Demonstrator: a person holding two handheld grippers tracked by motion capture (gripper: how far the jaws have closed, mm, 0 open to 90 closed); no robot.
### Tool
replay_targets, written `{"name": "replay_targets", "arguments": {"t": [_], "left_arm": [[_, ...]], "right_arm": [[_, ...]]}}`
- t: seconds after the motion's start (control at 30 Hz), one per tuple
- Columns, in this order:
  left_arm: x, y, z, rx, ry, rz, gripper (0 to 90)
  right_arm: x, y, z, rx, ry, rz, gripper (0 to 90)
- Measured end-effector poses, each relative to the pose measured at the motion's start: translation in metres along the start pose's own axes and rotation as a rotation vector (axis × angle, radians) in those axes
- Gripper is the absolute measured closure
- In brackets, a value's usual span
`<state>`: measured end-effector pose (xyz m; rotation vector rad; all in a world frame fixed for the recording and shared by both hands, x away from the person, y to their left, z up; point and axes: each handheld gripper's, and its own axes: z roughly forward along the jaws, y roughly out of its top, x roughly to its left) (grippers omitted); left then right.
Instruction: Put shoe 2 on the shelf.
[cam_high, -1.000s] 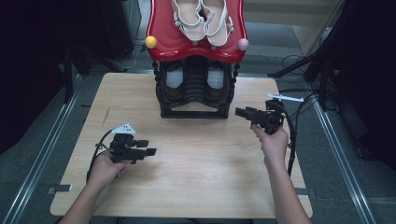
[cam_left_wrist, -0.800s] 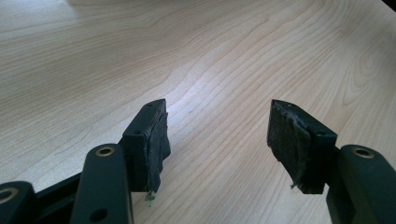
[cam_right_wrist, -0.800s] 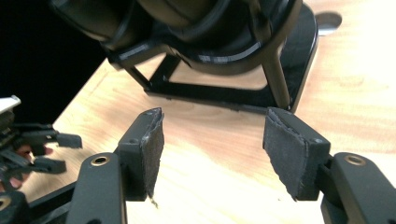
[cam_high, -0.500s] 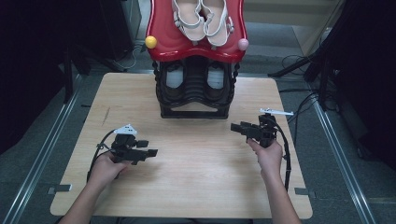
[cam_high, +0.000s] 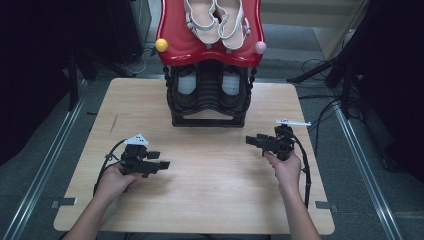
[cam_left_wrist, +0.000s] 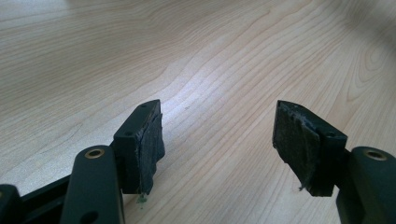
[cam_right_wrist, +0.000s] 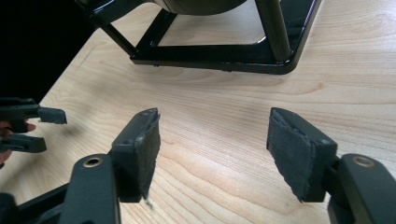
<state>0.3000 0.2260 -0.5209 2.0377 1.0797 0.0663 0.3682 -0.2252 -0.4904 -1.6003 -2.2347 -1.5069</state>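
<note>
We hold the left gripper (cam_high: 161, 160) at seven o'clock and the right gripper (cam_high: 251, 141) at four o'clock on the pale wooden table (cam_high: 210, 210), jaws spread wide and empty, seemingly readying for the black-framed, red-topped shoe rack (cam_high: 207, 107) at twelve o'clock.

wooden table (cam_high: 210, 200), grey floor (cam_high: 45, 165), dark surroundings

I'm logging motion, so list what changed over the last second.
The right gripper came back from the table's right edge, toward the person and inward; it is open and holds nothing. The left gripper, also open, barely shifted. The shoe rack and the sandals on it stayed put.
</note>
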Motion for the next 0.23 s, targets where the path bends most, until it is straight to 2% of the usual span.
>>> {"name": "replay_targets", "arguments": {"t": [0.23], "left_arm": [[-0.0006,-0.0005,0.0046,0.015,0.000,0.003,32.4]], "right_arm": [[-0.0015,-0.0015,0.0026,0.006,-0.004,-0.007,32.7]]}}
